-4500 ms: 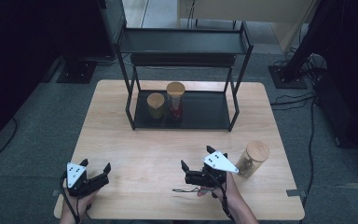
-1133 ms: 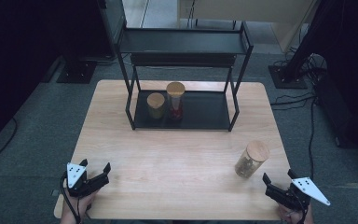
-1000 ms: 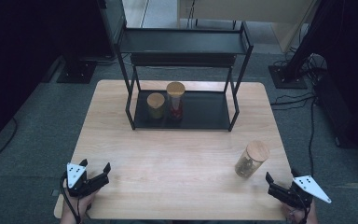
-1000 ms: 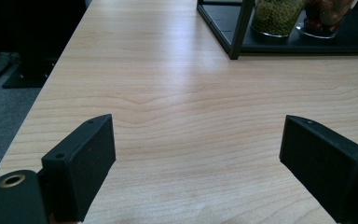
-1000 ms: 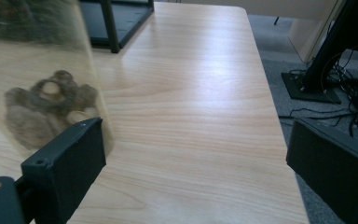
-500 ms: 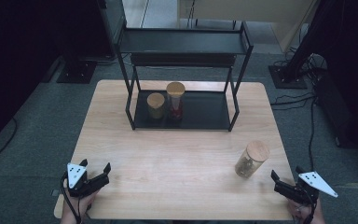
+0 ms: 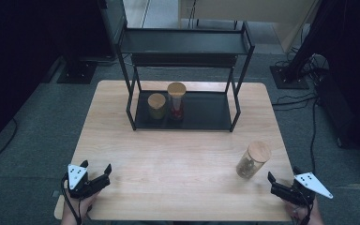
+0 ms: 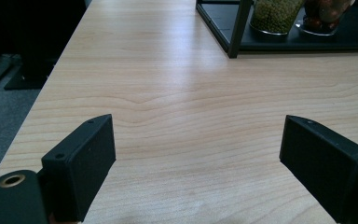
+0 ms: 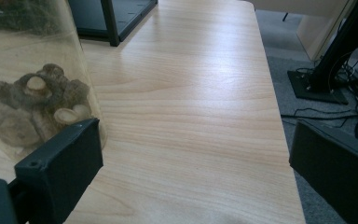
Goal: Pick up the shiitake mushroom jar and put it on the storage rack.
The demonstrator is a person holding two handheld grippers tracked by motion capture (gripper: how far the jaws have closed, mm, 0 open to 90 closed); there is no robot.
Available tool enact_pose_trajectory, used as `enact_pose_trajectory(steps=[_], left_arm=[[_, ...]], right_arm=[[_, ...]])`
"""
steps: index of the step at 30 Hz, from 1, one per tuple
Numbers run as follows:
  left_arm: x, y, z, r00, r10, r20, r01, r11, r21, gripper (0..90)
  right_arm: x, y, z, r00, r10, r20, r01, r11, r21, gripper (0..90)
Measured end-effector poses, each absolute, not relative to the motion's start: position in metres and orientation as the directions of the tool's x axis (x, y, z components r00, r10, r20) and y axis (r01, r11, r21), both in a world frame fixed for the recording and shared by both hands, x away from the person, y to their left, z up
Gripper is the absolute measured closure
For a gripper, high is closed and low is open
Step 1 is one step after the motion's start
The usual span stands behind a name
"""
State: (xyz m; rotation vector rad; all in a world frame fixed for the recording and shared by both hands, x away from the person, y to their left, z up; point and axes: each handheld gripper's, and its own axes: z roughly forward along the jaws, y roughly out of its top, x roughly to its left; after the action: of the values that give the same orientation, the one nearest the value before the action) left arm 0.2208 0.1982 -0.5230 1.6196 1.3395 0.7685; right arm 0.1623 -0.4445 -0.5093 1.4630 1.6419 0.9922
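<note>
From the high view, I logged the right gripper (image 7: 281,187) at the 4 o'clock corner of the pale wooden table (image 7: 178,154), resting at the near edge with its grey three-cornered plate on top. Its jaws had just been opening, and in the right gripper view they stood spread wide with bare tabletop between them and nothing pinched. The clear glass jar with a round wooden lid (image 7: 253,159) stood upright on the table just beside that gripper, at the gripper's 10 o'clock, apart from both jaws. In the right gripper view the jar (image 9: 32,93) sat behind the left-hand jaw; its contents read as brown dried mushrooms. I could not tell from that view whether the jaw tip touched the glass.

I logged the left gripper (image 7: 96,176) at the 8 o'clock corner of the table, held in the person's left hand (image 7: 75,208). In the left gripper view its jaws stood spread, with bare wood between them.

The black metal two-tier rack (image 7: 183,44) stood at the table's 12 o'clock edge. On its lower shelf stood two jars, well apart from both grippers: a short glass jar of green beans with a wooden lid (image 7: 156,106), and at its 3 o'clock, just beside it, a taller glass jar of red contents with a wooden lid (image 7: 176,99).
</note>
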Motion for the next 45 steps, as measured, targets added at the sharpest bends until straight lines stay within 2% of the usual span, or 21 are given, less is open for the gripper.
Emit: enact_pose_trajectory(steps=[14, 22, 36, 45], left_arm=[[0.221, 0.198, -0.523, 0.231, 0.971, -0.063, 0.434, -0.045, 0.9, 10.6], [0.221, 0.198, -0.523, 0.23, 0.971, -0.062, 0.433, -0.045, 0.9, 10.6], [0.222, 0.198, -0.523, 0.231, 0.971, -0.063, 0.437, -0.045, 0.898, 10.6], [0.222, 0.197, -0.523, 0.232, 0.971, -0.06, 0.435, -0.048, 0.899, 10.6]], right_arm=[[0.167, -0.426, -0.51, -0.21, 0.977, -0.023, 0.431, 0.114, 0.895, 2.9], [0.169, -0.418, -0.509, -0.285, 0.957, 0.047, 0.438, 0.086, 0.895, 2.9], [0.174, -0.406, -0.509, -0.322, 0.946, 0.032, 0.434, 0.118, 0.893, 2.9], [0.184, -0.394, -0.509, -0.347, 0.936, 0.063, 0.428, 0.098, 0.898, 5.7]])
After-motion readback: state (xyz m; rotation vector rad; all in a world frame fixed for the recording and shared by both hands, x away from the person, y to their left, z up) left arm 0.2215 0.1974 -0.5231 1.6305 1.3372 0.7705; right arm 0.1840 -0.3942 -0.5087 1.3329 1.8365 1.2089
